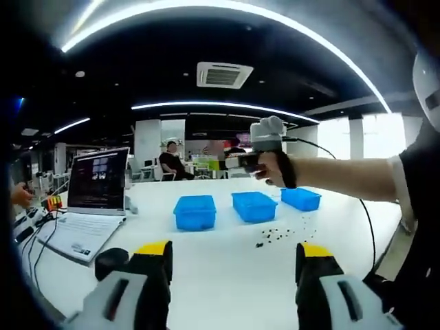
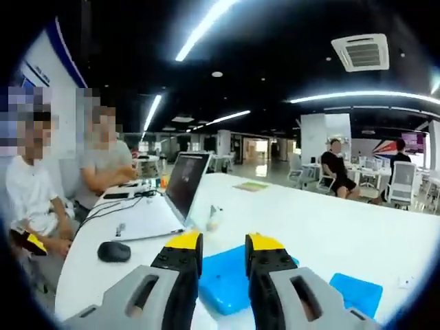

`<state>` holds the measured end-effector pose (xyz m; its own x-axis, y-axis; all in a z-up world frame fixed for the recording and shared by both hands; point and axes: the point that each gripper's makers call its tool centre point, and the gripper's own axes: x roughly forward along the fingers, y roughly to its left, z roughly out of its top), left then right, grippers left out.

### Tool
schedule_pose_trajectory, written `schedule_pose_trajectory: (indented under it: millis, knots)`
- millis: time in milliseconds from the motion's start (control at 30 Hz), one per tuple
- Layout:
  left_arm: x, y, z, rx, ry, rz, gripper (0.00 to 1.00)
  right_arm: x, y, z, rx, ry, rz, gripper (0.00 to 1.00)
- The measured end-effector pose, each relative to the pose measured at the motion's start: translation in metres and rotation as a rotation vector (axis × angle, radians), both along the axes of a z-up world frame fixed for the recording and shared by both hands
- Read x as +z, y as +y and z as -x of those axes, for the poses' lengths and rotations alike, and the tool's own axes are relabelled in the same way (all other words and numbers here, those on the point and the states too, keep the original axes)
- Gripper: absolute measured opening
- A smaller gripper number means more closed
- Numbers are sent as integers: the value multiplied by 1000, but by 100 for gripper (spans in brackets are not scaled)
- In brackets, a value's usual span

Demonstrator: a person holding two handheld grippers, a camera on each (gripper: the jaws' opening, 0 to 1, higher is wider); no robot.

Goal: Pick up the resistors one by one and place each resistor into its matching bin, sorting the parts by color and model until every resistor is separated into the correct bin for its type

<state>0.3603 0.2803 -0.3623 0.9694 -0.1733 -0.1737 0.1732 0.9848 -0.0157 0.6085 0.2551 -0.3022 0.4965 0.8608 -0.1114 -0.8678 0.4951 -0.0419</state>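
Yellow-tipped left claw (image 1: 234,256) gapes wide and empty over the white table (image 1: 220,282). Loose resistors (image 1: 278,235) lie scattered ahead and slightly right, before three blue bins (image 1: 253,206). Right claw (image 2: 223,249), narrowly parted and empty, hovers above the bins, likely nearer.

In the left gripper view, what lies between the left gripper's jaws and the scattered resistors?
Bare white table. Nothing sits between the left gripper and the resistors; the three blue bins stand beyond them, seen in the left gripper view.
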Motion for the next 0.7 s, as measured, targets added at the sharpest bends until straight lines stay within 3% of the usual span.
schedule_pose_trajectory:
  millis: [133, 400, 567, 633, 700]
  knots:
    - [-3, -8, -6, -44, 3, -7, 73, -5, -43, 35, 40, -48, 28, 27]
    - [-1, -18, -17, -84, -9, -6, 74, -24, -156, 109, 2, -52, 0, 28]
    - [-1, -28, -17, -125, -6, -18, 74, -37, -234, 142, -134, -22, -69, 28]
    - [-6, -30, -19, -130, 11, -23, 74, -44, -264, 151, -225, -11, -58, 28]
    - [-10, -35, -19, -145, 24, -21, 74, -45, -285, 162, -287, 7, -92, 29]
